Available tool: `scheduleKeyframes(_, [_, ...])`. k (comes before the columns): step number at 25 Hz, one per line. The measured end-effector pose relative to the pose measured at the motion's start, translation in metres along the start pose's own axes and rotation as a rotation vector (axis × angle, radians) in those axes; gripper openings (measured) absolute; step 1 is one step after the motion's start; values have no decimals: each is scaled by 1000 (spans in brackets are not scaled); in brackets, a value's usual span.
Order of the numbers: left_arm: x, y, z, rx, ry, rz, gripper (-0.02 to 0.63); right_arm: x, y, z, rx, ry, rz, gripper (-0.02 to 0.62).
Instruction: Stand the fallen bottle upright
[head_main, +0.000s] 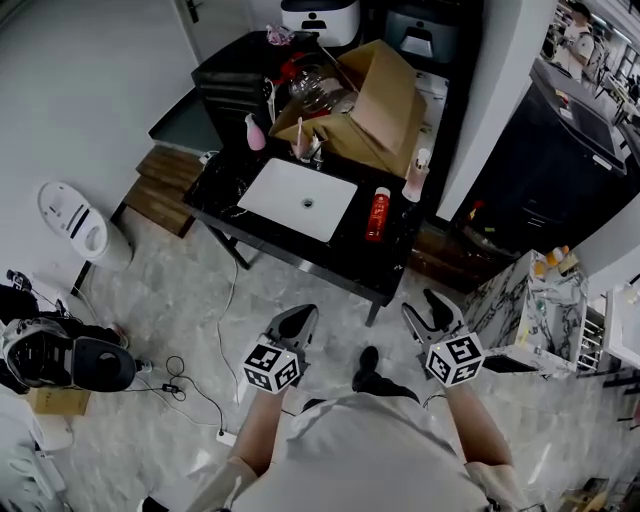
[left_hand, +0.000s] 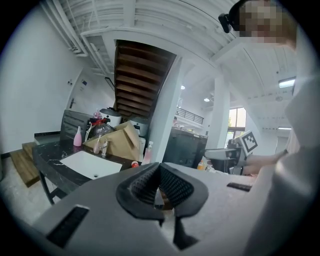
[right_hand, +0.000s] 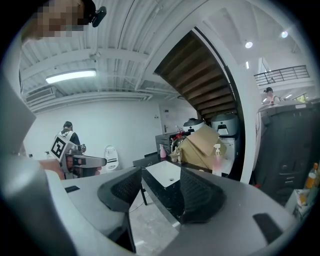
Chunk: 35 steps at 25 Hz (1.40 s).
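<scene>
- The red bottle (head_main: 377, 214) lay on its side on the black counter (head_main: 395, 262), just right of the white sink (head_main: 300, 198) (well apart from both grippers).
- The left gripper (head_main: 297, 318) was clenched on nothing.
- The right gripper (head_main: 428, 308) was released, empty.

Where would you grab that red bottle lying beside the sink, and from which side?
Across the middle of its body. The red bottle lies flat on the black table, right of the white sink, its length running roughly away from the person. So probably come from the near edge, from above, and close on its two long sides; the open right gripper is on that side.
</scene>
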<state>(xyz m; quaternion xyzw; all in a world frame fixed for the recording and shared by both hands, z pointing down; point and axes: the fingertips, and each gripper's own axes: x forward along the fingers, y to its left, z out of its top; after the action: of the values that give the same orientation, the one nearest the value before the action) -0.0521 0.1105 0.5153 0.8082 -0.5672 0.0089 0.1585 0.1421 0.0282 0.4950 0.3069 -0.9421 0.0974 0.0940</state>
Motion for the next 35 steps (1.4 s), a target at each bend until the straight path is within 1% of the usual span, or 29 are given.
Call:
scheduleKeyframes(8, [59,24,17,-11,17,26,6,49,-53,14,8,14,27,244])
scheduleKeyframes(17, [124,40,23,-17,39,64,6,92,-113,13,34,30,66,249])
scheduleKeyframes(20, [144,44,23,-30,42,73,6,104,-130,9,42,41,86,250])
scheduleKeyframes(23, [160,47,24,-60,34,75,6,116,-143,5,55,60,107,250])
scheduleKeyframes(26, [171,52,25,-79,30,83,6,125,-155,4,64,68,113,250])
scheduleKeyframes(31, [187,58,25,-68,52,87,6,137,-167,4,68,82,120,255])
scheduleKeyframes(35, [205,63,31,-28,71,77,6,147,-179,4,77,92,106,258])
